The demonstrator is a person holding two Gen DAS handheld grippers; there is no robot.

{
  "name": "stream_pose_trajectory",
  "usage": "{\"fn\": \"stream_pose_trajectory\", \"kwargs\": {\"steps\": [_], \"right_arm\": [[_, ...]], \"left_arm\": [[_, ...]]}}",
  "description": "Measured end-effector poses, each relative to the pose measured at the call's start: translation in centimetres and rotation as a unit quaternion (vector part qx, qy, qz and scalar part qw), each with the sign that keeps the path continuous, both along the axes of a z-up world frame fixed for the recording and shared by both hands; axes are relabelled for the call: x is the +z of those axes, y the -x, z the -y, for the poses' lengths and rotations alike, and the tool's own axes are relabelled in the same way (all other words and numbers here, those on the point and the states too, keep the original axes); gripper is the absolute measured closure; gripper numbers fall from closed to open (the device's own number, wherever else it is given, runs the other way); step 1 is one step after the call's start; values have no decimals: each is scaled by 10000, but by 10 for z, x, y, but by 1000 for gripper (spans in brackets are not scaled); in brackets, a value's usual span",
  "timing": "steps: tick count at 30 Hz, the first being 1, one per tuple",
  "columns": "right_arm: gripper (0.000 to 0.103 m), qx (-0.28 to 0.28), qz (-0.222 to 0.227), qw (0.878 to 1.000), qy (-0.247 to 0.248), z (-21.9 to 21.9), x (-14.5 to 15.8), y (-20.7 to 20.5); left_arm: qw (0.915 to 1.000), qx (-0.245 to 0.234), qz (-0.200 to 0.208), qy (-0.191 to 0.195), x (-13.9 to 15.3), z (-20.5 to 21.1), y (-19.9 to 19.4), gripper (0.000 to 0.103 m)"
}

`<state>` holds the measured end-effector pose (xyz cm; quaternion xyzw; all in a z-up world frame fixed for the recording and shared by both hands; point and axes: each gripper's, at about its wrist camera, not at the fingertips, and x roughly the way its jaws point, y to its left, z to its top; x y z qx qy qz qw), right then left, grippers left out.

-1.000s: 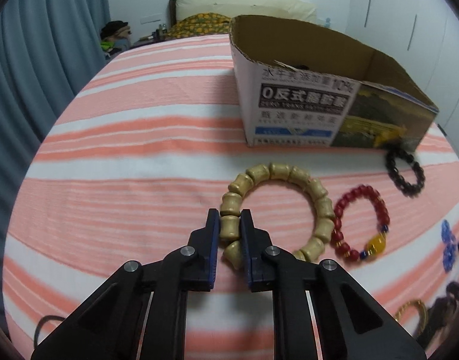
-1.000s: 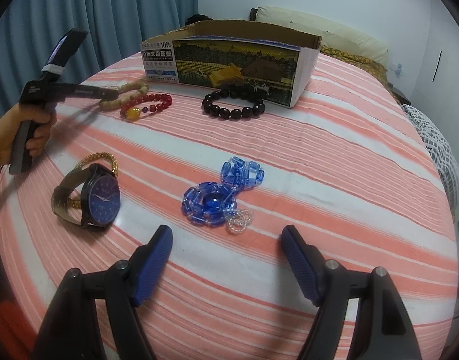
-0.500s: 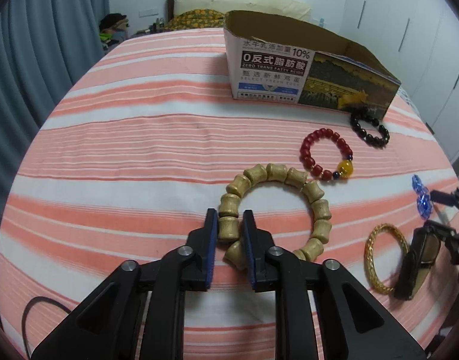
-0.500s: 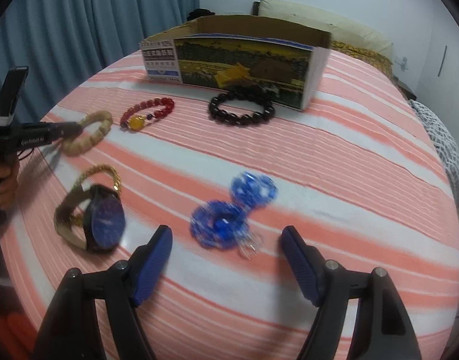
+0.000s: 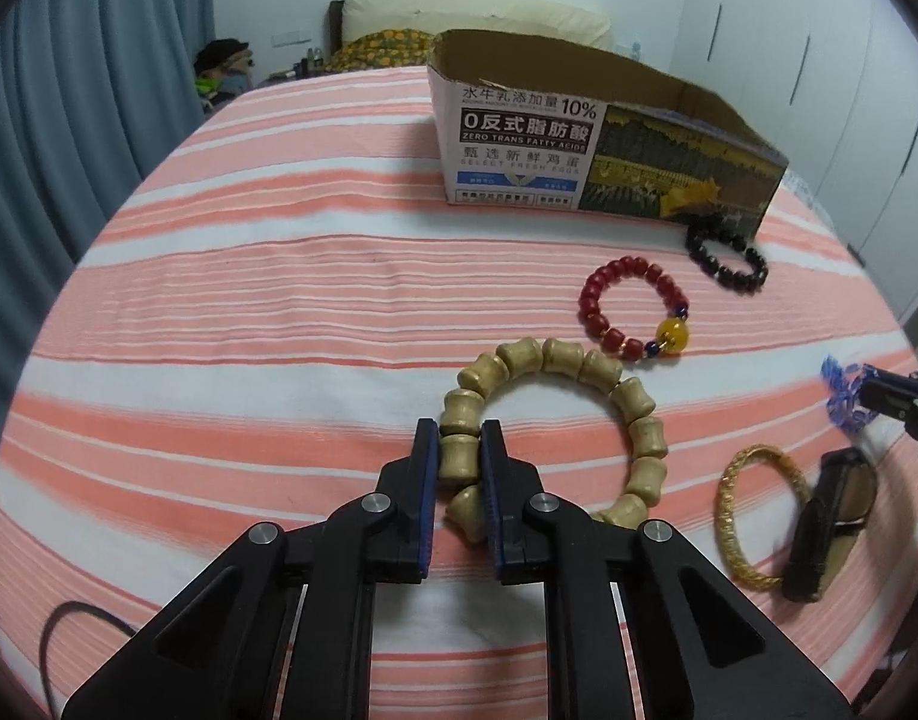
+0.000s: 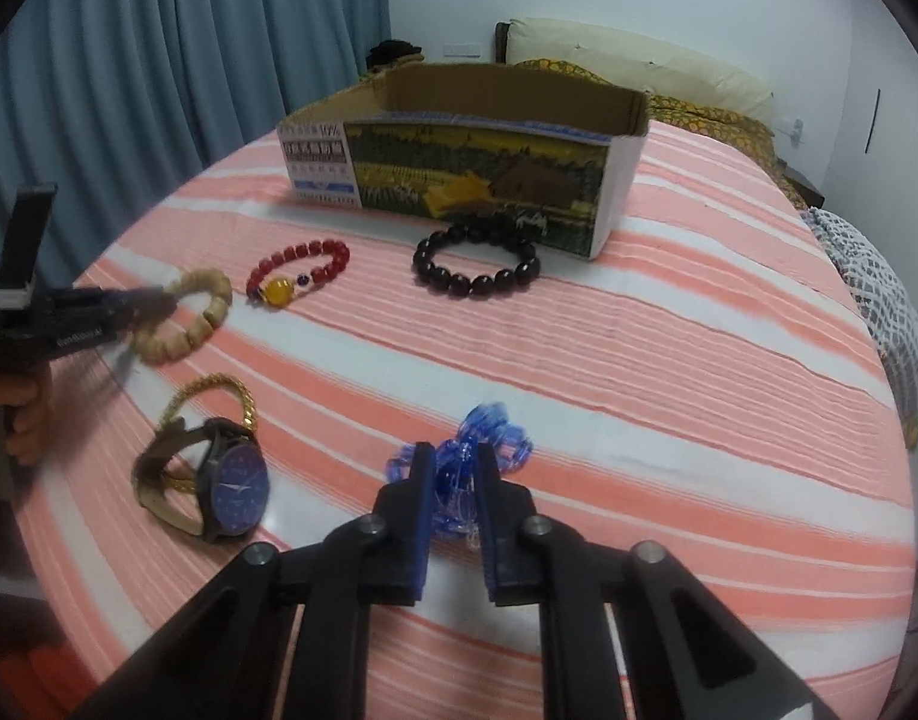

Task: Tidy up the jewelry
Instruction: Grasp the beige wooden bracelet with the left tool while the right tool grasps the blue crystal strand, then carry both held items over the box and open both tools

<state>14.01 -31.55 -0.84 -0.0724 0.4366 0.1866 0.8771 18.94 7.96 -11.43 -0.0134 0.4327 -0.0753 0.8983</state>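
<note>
Currently: left gripper [image 5: 460, 456] clamped on wooden bead bracelet [image 5: 555, 354], blue pads pinching one barrel bead at the loop's 9 o'clock side; jaws just closed a touch further, bead between them. Rest of the loop lying flat on the striped bedsheet [image 5: 249, 276]. Same grip visible in right wrist view at 9 o'clock, gripped by a hand [image 6: 24, 420].

Right gripper [image 6: 450, 483] just snapped closed onto blue crystal bracelet [image 6: 495, 426]; narrow gap between fingers filled by blue beads, remainder of the strand bunched beyond the tips at 12 to 1 o'clock.

Elsewhere on the sheet, untouched:
- red bead bracelet [image 5: 633, 306] with yellow bead, at 1 o'clock from the wooden loop, just beside it, not touching.
- black bead bracelet [image 6: 477, 264] against the front wall of the cardboard box [image 6: 471, 174], at 12 o'clock in right wrist view.
- gold bangle [image 5: 759, 516] at 3 o'clock of the wooden loop, tucked behind and touching the wristwatch [image 6: 219, 480].
- wristwatch on its side, blue dial facing right camera, at 9 o'clock of right gripper.

Box open-topped; contents not visible.
</note>
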Motion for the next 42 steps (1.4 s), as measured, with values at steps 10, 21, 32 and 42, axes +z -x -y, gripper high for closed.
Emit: {"fn": "stream_pose_trajectory", "kwargs": {"steps": [10,21,32,42], "right_arm": [[90,-132,249,9983,-517,22,40,14],[90,-83,431,9959,-796,27,76,14],[90,45,499,9950,-866,17,92,13],[90,170,542,9945,-878,11,100,7]], "left_arm": [[9969,26,238,753,36,-7,11,91],[9929,-110,541,1054,87,-5,18,91],[9932,-255,741,865,116,1,19,91],[9957,-258,804,369,121,16,9,91]]}}
